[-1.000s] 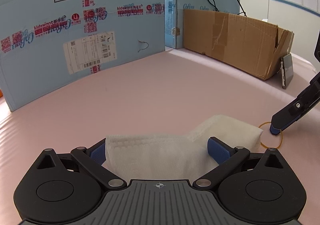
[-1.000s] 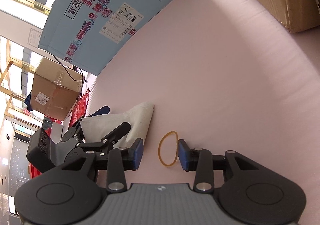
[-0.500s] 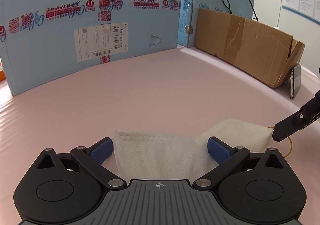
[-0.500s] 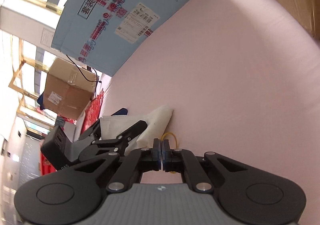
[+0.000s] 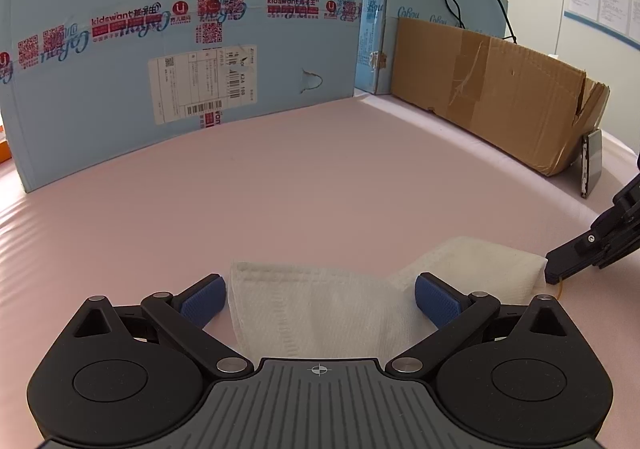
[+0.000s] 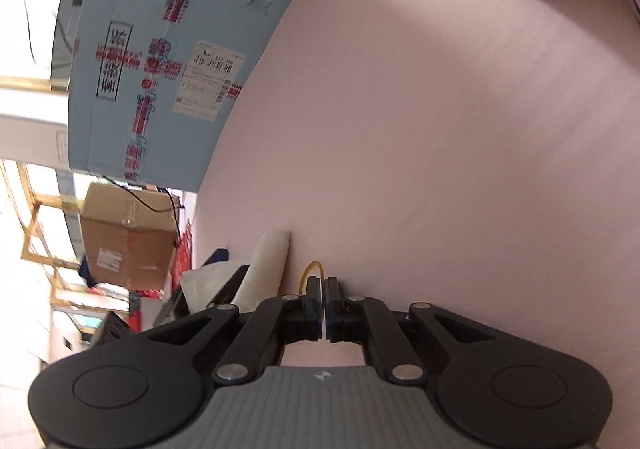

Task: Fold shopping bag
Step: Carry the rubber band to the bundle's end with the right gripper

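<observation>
Right gripper [image 6: 323,291] fingers pinch rubber band [image 6: 313,268] for binding; left gripper [image 5: 318,295] fingers wide, straddling folded shopping bag [image 5: 320,313].

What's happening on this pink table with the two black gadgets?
A person is working two hand-held claws to pack up a white shopping bag, already folded into a small bundle on the pink table. The left claw sits open with the bundle between its blue pads. The right claw is shut on a yellow rubber band lying just beside the bundle's end, possibly to tie it. Blue and brown cardboard boxes stand behind.
</observation>
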Tool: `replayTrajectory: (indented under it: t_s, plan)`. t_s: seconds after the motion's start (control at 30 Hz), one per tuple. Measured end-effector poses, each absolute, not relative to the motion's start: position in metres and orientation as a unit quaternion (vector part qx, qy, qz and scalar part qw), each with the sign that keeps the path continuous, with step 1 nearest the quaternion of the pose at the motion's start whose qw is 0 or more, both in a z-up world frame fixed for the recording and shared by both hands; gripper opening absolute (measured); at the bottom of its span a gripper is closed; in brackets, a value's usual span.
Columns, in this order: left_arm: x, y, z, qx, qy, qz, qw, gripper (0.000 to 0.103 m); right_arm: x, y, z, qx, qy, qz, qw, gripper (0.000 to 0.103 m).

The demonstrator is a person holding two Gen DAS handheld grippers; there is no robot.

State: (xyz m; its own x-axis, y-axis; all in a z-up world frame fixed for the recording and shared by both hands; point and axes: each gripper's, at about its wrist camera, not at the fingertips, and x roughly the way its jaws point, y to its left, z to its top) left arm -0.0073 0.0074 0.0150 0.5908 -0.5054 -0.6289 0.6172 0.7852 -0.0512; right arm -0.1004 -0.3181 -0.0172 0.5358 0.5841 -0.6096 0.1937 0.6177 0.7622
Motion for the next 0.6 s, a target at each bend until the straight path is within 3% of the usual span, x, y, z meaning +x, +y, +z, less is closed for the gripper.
replayTrajectory:
  t_s: [0.07,0.23,0.47,0.6]
  plan:
    - [-0.007,0.008,0.015,0.087,0.323,-0.316,0.888,0.102,-0.101,-0.315,-0.012,0.390,0.468,0.129,0.782,0.010]
    - [-0.006,0.007,0.014,0.086,0.323,-0.317,0.888,0.102,-0.096,-0.303,-0.016,0.378,0.468,0.147,0.785,0.001]
    - [-0.013,-0.001,0.019,0.098,0.313,-0.312,0.892,0.102,-0.093,-0.293,-0.023,0.408,0.470,0.158,0.767,0.001]
    - [-0.035,-0.015,0.028,0.148,0.258,-0.312,0.902,0.102,-0.094,-0.298,-0.017,0.394,0.465,0.147,0.779,0.006]
